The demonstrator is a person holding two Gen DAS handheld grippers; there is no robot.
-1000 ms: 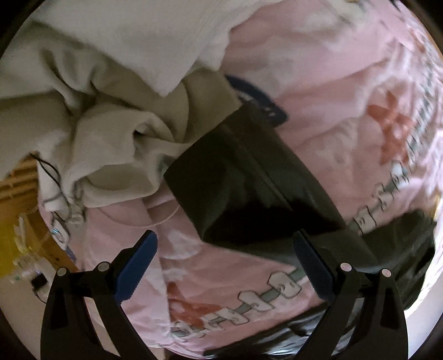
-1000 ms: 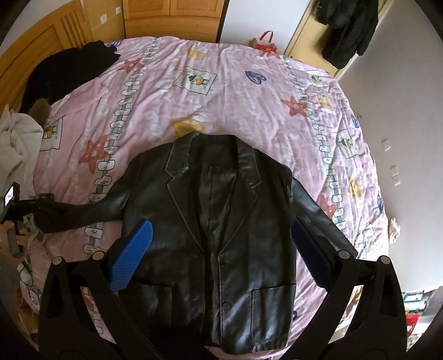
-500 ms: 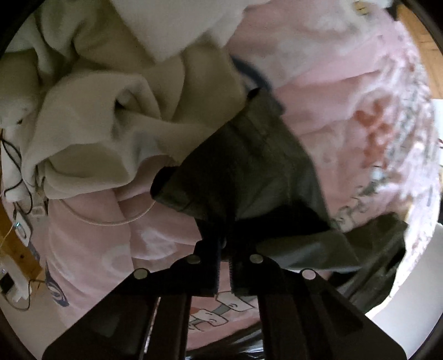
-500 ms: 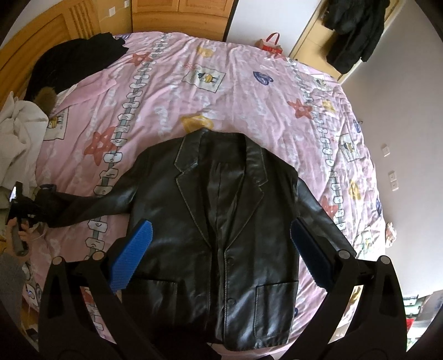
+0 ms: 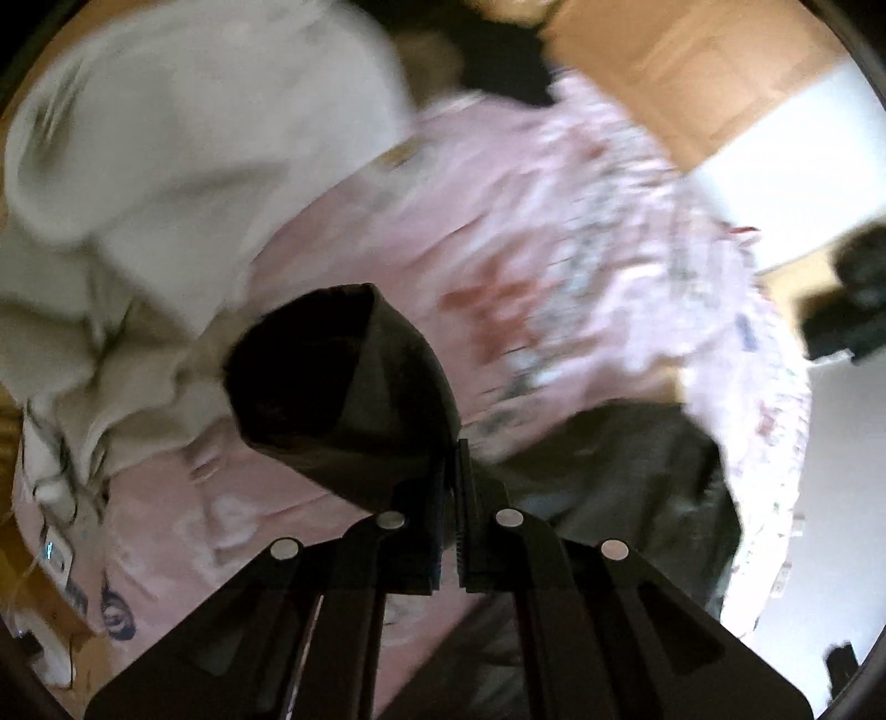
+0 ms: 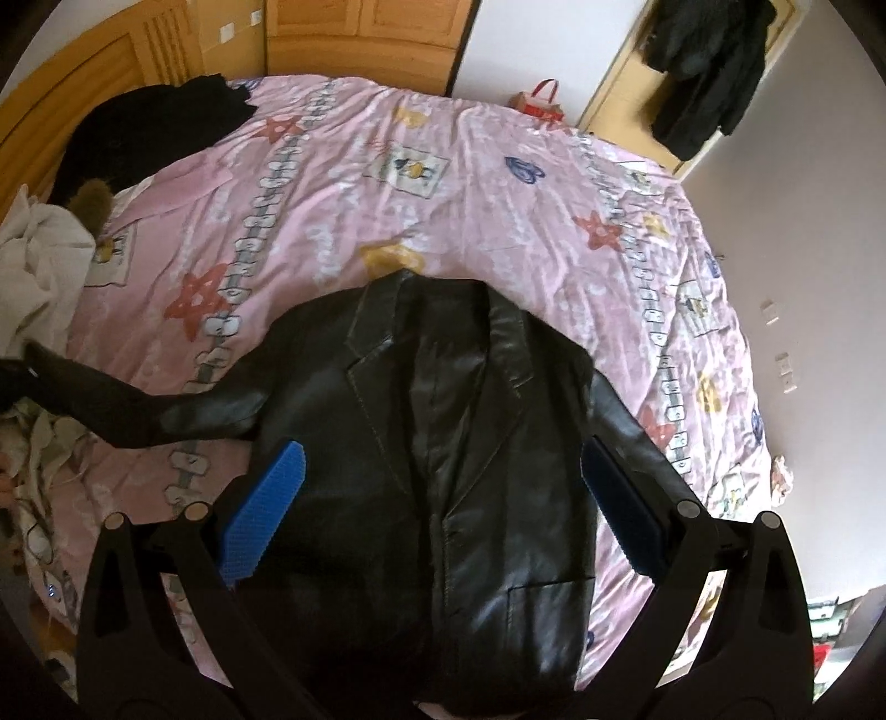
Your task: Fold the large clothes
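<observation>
Now, in the left wrist view, the left hand-held gripper (image 5: 451, 471), wide apart a second ago, is clamped on the sleeve cuff (image 5: 343, 382) and lifting it off the bed (image 5: 554, 232). In the right wrist view, the right hand-held gripper (image 6: 443, 498) hangs apart above the black leather jacket (image 6: 443, 443), spread at the bed's near edge; folding the sleeve inward likely begins.

bed (image 6: 454, 183) w/ pink quilt; wood headboard (image 6: 83, 111) + cabinets (image 6: 365, 27); white walls (image 6: 819, 249); daylight

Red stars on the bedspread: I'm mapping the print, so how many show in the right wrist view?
3. One near the bed's far left, one left of the black leather jacket, one at the right. The jacket may hide more.
</observation>
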